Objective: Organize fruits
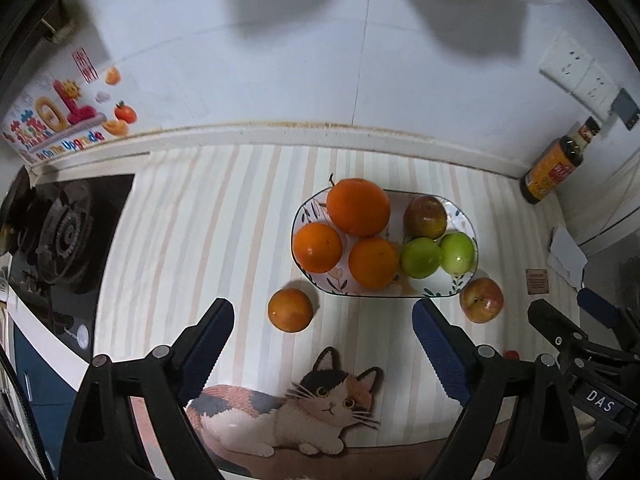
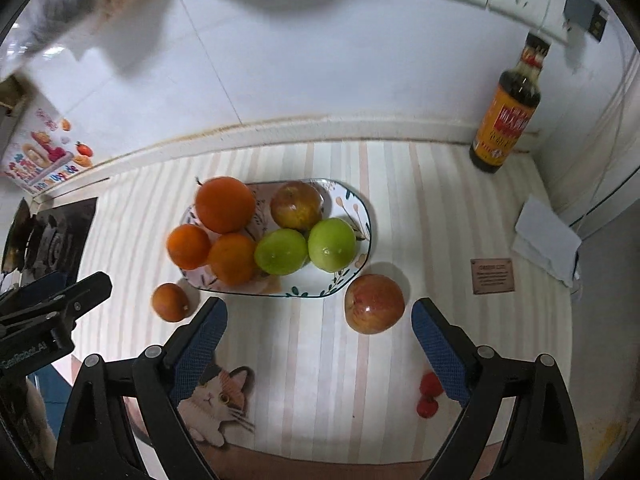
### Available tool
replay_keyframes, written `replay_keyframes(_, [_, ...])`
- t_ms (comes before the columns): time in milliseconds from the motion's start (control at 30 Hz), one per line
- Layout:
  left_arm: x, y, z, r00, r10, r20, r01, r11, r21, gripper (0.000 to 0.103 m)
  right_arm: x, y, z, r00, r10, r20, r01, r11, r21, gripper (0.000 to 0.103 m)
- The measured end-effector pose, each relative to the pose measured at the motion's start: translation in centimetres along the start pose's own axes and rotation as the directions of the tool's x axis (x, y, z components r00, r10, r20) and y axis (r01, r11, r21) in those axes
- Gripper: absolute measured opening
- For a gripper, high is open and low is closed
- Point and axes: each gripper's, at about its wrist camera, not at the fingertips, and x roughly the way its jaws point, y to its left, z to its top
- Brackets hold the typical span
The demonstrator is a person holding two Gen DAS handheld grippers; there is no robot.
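Plate (image 2: 362,216) on striped tabletop (image 2: 320,360) holds six fruits. Small orange (image 1: 290,310) lies off plate, near left; red apple (image 2: 374,303) off plate, near right. Left tool (image 1: 323,334) and right tool (image 2: 319,332) spread, empty. Seemingly two fruits left.

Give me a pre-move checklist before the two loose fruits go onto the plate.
1. Left tongs open, holding nothing: ok.
2. Right tongs open, holding nothing: ok.
3. Small orange on the mat, apart from the plate: ok.
4. Loose red apple lies ahead of the right tongs: ok.
5. Free room on plate: little, near edge only: cannot tell.
6. Stacked top orange steady: cannot tell.
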Motion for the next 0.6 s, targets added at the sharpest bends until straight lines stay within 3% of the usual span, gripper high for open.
replay_keyframes(300, [-5.3, -0.6, -1.3, 0.997, -0.032, 0.077, 0.03, 0.999, 0.026, 0.091, -6.6, 0.8, -1.4, 0.996, 0.003, 0.086, -0.001, 1.0, -0.029, 0.096])
replay_keyframes(600, [-8.4, -1.3, -2.1, 0.993, -0.041, 0.109, 0.035, 0.998, 0.057, 0.091, -10.4, 0.7, -2.2, 0.994, 0.008, 0.109, -0.005, 0.999, -0.032, 0.096])
